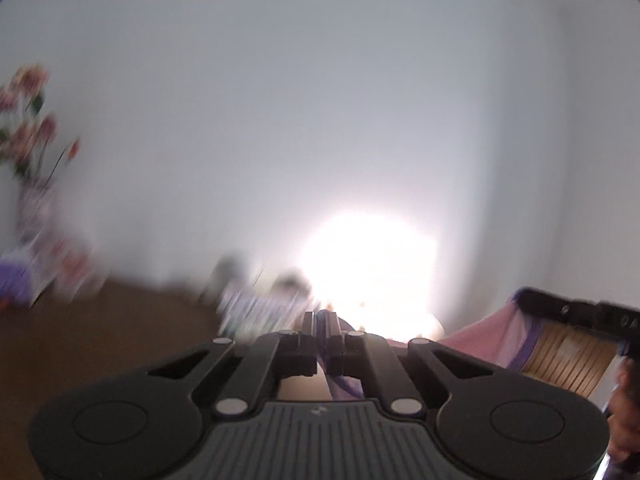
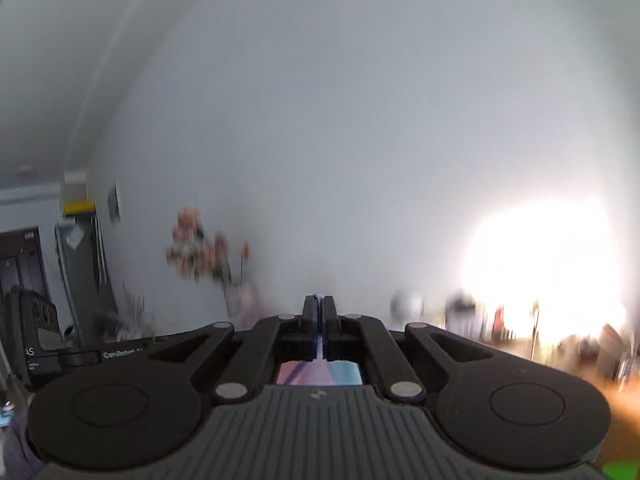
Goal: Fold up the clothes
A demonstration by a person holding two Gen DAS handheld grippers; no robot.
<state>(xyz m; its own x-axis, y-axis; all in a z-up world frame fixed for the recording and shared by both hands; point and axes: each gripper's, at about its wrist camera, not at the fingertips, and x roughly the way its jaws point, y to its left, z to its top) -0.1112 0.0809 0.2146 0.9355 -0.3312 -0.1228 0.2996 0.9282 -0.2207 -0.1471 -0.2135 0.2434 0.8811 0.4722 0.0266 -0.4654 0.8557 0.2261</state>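
Note:
Both views are blurred and point up at a white wall. My left gripper (image 1: 321, 317) is shut on a pink garment with purple trim (image 1: 486, 340), whose cloth shows between the fingers and stretches off to the right. There the right gripper (image 1: 532, 300) pinches the same garment, seen from the side. In the right wrist view my right gripper (image 2: 319, 303) is shut on a thin purple edge of the garment (image 2: 308, 372), with pink and blue cloth showing below the fingers. The left gripper's body (image 2: 40, 344) shows at the far left.
Pink flowers in a vase (image 1: 28, 128) stand at the left on a brown table (image 1: 100, 328); the flowers (image 2: 204, 248) show again by the wall. A very bright lamp glare (image 1: 368, 268) fills the back. Blurred small objects (image 1: 256, 304) sit along the table's far edge.

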